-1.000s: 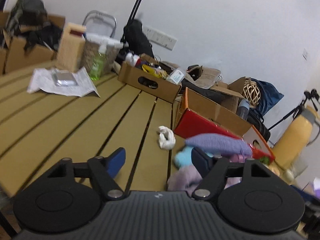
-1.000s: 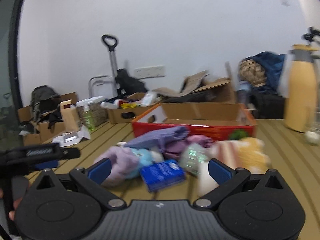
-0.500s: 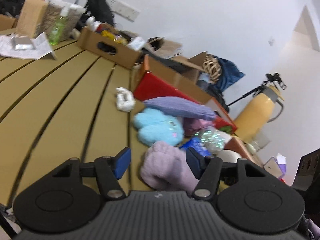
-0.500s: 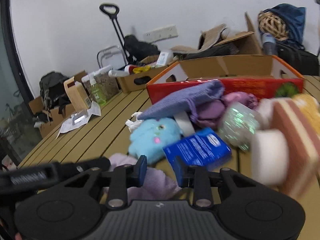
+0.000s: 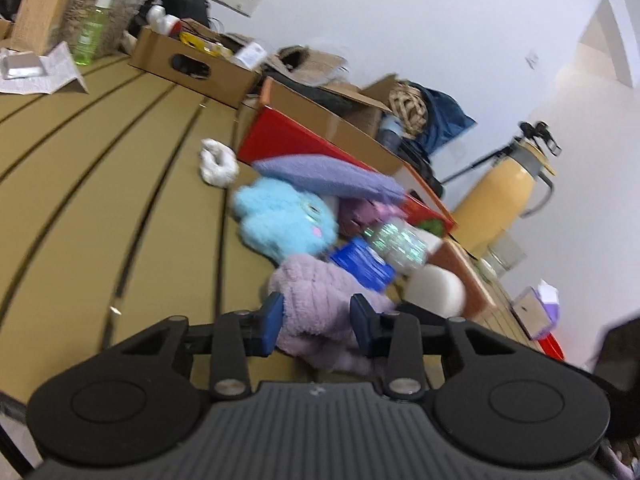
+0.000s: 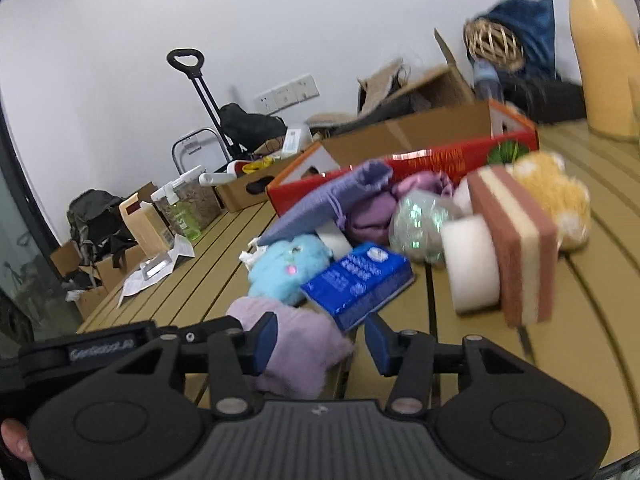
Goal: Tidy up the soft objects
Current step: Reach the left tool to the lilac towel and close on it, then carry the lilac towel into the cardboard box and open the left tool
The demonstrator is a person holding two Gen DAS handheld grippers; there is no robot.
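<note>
Left gripper [image 5: 316,316] closed onto lilac fluffy cloth [image 5: 320,300] at table's [image 5: 100,184] near edge — right gripper [image 6: 318,334] parted, empty, pads flanking the cloth's other end, beside blue plush [image 6: 286,268].

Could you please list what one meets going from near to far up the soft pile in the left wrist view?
Lilac fluffy cloth between the left gripper fingers → light blue plush → folded purple cloth → red box.
</note>
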